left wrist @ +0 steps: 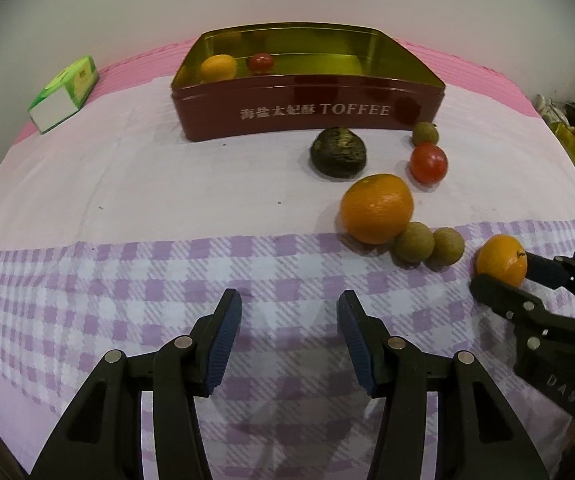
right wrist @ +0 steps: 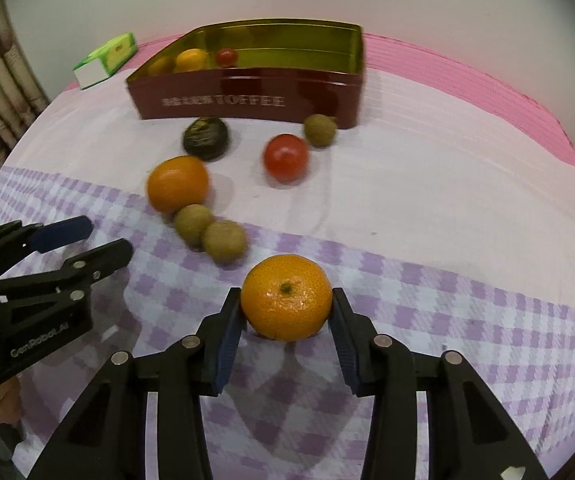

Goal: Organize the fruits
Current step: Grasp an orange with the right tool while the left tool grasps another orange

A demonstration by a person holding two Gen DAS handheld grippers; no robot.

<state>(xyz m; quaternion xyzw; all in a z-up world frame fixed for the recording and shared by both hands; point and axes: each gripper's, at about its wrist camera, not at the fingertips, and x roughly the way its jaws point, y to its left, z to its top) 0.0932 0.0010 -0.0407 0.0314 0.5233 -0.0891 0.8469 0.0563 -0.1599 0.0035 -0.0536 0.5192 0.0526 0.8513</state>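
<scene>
On the checked cloth (right wrist: pixel 447 320), the right gripper (right wrist: pixel 286 312) clamps one dimpled orange (right wrist: pixel 286 298); the left gripper (left wrist: pixel 289 308) gapes empty; three round, seemingly rough longans (right wrist: pixel 224 240) lie nearby.

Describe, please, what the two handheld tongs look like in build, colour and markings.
Both tongs, left and right, are matte black plastic linkages with silver pivot pins and ribbed dark blue pads. White lettering marks the bodies; the left one seems to read "GenRoboAI". No cables are visible.
</scene>
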